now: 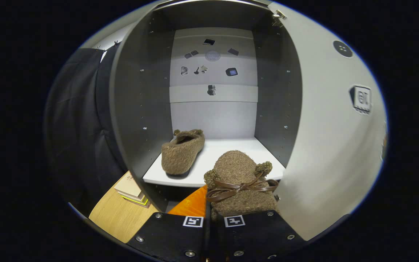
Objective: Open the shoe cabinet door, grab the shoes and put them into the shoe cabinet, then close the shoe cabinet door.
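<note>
Gripper view shows the jaws clamped on a fuzzy brown slipper with a leather bow (239,182), toe pointing ahead over the white cabinet shelf's (227,151) front edge, right of the matching fuzzy brown slipper (182,152) already lying there.

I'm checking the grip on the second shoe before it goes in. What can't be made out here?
- Gripper fingertips, gripper view: whether both press on the held shoe is hidden behind the finger plates and the shoe's heel.
- Shoe on the shelf: its toe end is hidden by its own body.
- Small items on the cabinet's back wall: too small to identify.
</note>
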`<state>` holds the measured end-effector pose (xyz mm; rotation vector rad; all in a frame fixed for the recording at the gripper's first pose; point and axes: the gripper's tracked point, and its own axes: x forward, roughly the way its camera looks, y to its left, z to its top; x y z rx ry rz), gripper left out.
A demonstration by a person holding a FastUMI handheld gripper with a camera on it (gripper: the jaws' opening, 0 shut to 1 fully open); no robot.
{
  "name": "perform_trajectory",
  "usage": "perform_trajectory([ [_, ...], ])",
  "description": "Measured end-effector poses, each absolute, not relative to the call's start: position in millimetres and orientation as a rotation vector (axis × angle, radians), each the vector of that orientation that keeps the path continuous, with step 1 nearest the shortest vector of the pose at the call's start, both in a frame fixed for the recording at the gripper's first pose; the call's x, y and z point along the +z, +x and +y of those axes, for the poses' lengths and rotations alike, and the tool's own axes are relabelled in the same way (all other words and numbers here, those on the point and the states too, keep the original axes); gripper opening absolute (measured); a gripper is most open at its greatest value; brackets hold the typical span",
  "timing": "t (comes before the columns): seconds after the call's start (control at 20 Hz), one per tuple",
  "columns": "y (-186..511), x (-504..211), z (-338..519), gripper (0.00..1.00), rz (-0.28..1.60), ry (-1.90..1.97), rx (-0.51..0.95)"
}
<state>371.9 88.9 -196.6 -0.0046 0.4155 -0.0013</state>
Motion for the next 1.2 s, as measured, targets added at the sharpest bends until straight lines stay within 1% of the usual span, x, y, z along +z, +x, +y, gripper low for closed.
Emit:
perform_trajectory([
  [0.45,489.3,-209.3,82.5,0.07,0.439,0.020,0.062],
  [0.7,535.2,-216.1,86.4,0.07,0.444,0.024,0.091],
  [0.9,563.2,-224.2,82.9,0.07,0.452,0.019,0.078],
  [1.05,572.5,-240.4,79.1,0.10,0.512,0.066,0.038],
  [1.1,572.3,-241.7,82.3,0.12,0.524,0.097,0.046],
  [1.15,573.8,-240.7,82.1,0.17,0.521,0.111,0.045],
  [1.2,572.5,-238.7,80.5,0.19,0.518,0.107,0.039],
])
